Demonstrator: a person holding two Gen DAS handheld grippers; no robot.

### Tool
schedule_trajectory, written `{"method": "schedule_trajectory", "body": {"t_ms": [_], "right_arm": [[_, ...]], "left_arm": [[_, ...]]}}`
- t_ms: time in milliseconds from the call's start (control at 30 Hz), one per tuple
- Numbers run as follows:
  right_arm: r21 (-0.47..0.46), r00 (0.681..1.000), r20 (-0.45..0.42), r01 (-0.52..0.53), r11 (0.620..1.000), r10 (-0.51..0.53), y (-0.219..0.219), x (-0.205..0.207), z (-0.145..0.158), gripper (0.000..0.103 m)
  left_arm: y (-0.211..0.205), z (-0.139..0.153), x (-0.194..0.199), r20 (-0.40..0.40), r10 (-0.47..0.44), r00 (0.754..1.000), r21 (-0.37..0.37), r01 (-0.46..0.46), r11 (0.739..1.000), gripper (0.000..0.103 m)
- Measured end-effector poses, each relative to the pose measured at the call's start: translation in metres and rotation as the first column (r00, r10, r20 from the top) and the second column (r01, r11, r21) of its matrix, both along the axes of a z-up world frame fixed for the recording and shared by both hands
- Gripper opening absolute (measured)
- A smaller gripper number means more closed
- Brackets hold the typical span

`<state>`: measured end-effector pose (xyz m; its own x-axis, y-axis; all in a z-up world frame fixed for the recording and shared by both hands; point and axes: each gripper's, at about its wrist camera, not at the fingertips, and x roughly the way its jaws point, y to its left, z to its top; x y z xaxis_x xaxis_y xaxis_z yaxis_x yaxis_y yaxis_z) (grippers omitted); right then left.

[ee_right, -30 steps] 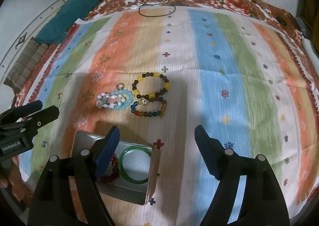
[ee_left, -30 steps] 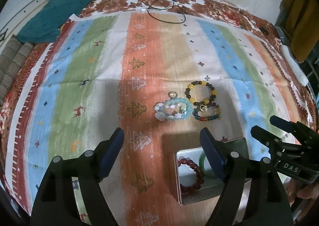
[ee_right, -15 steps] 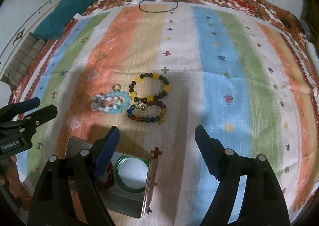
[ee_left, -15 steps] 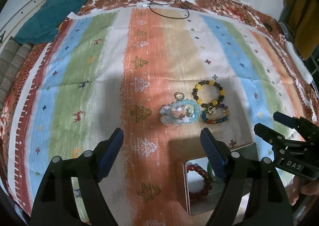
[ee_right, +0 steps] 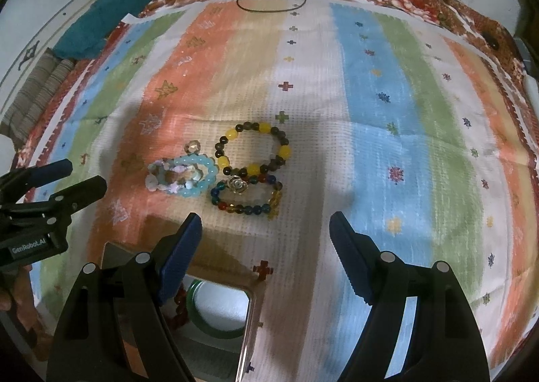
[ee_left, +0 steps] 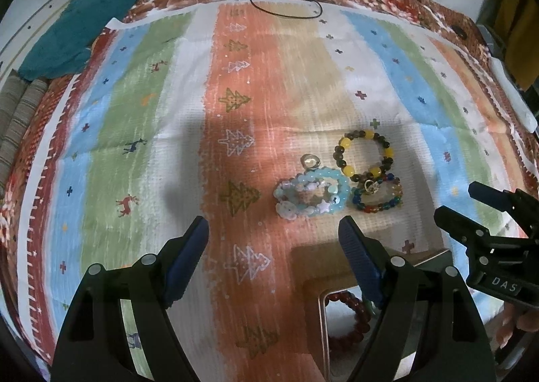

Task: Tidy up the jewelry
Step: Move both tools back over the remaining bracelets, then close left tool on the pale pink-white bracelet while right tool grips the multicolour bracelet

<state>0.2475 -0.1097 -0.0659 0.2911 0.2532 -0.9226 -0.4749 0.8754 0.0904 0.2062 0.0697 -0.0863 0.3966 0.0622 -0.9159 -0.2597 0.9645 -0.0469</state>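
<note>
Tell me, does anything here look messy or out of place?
A little. Three bead bracelets lie loose on the striped cloth, bunched so they touch: the pale blue one, the yellow and dark one and the multicoloured one. The metal box already holds a green bangle and a red bracelet. Nothing looks broken.

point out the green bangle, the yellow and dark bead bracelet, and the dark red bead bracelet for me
green bangle (ee_right: 215,331): right wrist view, on its lower rim inside the tin.
yellow and dark bead bracelet (ee_right: 230,136): right wrist view, on a yellow bead, upper left.
dark red bead bracelet (ee_left: 358,309): left wrist view, on its right-hand beads.
</note>
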Motion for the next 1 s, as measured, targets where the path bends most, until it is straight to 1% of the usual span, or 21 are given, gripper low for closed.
{"method": "schedule_trajectory", "body": {"t_ms": [133, 400, 533, 700, 900, 1000], "right_arm": [[0.007, 1.000, -0.028, -0.001, 1.000, 0.001, 0.001, 0.005, -0.006, 0.078], [0.000, 0.999, -0.041, -0.007, 1.000, 0.007, 0.007, 0.012, -0.011, 0.078], [0.003, 0.998, -0.063, -0.002, 1.000, 0.002, 0.009, 0.018, -0.017, 0.078], [-0.015, 0.997, -0.073, -0.010, 1.000, 0.009, 0.012, 0.025, -0.027, 0.078], [-0.015, 0.995, -0.102, 0.006, 1.000, -0.008, 0.012, 0.035, -0.039, 0.078], [-0.018, 0.994, -0.112, 0.005, 1.000, -0.007, 0.014, 0.039, -0.044, 0.078]], "left_arm": [[0.001, -0.006, 0.005, -0.017, -0.007, 1.000, 0.006, 0.007, 1.000, 0.079], [0.001, -0.017, 0.015, -0.047, -0.022, 0.999, 0.014, 0.023, 1.000, 0.079], [0.001, -0.022, 0.021, -0.056, -0.036, 0.998, 0.003, 0.036, 0.999, 0.079], [0.001, -0.029, 0.027, -0.067, -0.052, 0.996, -0.006, 0.052, 0.999, 0.078], [0.002, -0.040, 0.035, -0.091, -0.059, 0.994, -0.027, 0.057, 0.998, 0.076], [0.005, -0.045, 0.038, -0.099, -0.050, 0.994, -0.040, 0.047, 0.998, 0.073]]}}
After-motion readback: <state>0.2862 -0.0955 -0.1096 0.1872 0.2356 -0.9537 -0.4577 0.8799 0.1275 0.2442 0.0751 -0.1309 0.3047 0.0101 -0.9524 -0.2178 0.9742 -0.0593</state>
